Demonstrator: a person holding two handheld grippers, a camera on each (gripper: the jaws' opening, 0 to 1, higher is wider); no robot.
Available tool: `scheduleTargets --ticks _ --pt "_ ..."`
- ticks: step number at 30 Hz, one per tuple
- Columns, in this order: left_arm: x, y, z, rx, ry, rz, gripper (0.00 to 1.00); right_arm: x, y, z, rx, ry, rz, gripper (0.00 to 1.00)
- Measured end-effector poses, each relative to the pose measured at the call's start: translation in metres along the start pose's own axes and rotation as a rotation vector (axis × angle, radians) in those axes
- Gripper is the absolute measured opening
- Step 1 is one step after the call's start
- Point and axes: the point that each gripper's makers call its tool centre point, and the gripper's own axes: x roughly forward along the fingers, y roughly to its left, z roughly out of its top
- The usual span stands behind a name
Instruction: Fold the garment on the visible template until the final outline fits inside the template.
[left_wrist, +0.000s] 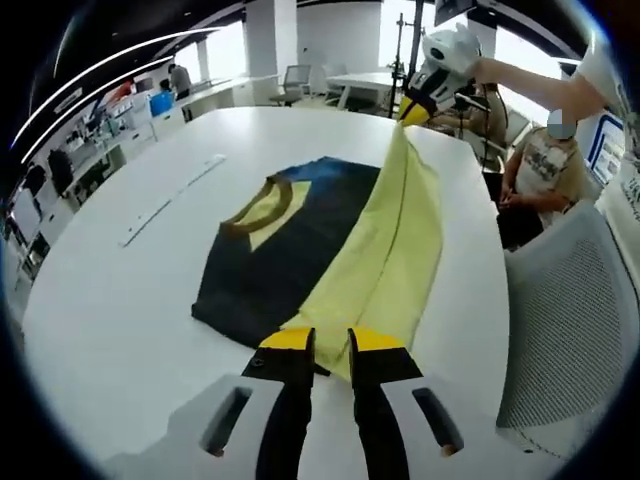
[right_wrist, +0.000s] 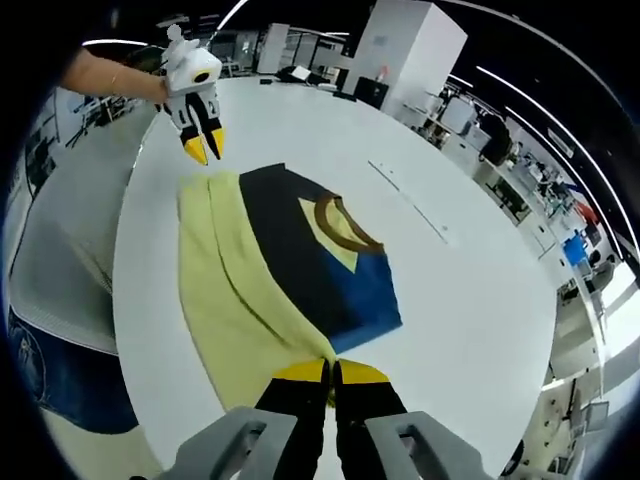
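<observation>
I am lifting the yellow side of the T-shirt (left_wrist: 300, 250) with both tongs: right tongs (left_wrist: 413, 108) pinching one corner, left tongs (left_wrist: 332, 345) seemingly pinching the other. The shirt is lying on the white bench (left_wrist: 120, 300). The folding is only beginning; I cannot make out the template.
</observation>
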Motion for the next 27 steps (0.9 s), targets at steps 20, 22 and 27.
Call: scheduleTargets --ticks 20,22,27 --pt "0.033 0.004 -0.030 0.091 0.102 -0.033 0.16 0.008 -0.003 -0.009 0.048 0.016 -0.001 0.00" --pt "0.034 0.005 -0.030 0.090 0.104 -0.034 0.15 0.008 -0.002 -0.010 0.052 0.018 0.000 0.00" --pt "0.038 0.000 -0.034 0.186 0.128 -0.046 0.15 0.010 -0.001 -0.013 0.059 0.023 0.002 0.00"
